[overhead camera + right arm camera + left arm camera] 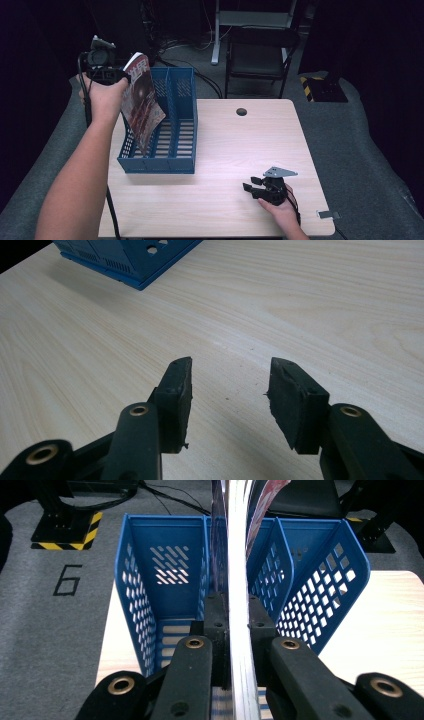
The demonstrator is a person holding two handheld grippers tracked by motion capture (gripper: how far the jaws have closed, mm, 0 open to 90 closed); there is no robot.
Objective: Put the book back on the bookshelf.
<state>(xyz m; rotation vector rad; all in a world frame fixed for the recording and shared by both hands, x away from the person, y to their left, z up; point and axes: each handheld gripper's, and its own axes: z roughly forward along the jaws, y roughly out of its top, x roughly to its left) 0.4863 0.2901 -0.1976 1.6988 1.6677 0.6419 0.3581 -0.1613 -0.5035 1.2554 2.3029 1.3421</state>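
The left gripper (117, 76) is clamping a magazine (141, 102) over the blue file rack (170, 150) at the table's left, apparently filing it; lowering into a slot looks next. The right gripper (256, 184) is resting wide, holding nothing, near right.

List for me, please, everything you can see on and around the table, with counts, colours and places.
Blue perforated plastic file rack: one, blue, two compartments, left part of the table.
Glossy red-covered magazine: one, red and white, tilted over the rack's left compartment, clamped in the left gripper.
Light wooden table: one, pale wood, with a dark round hole near its far edge.
Black folding chair: one, black, on the floor behind the table.
Left gripper: one, black, raised at the rack's left, jaws shut on the magazine.
Right gripper: one, black, low over the table's near right, jaws open.
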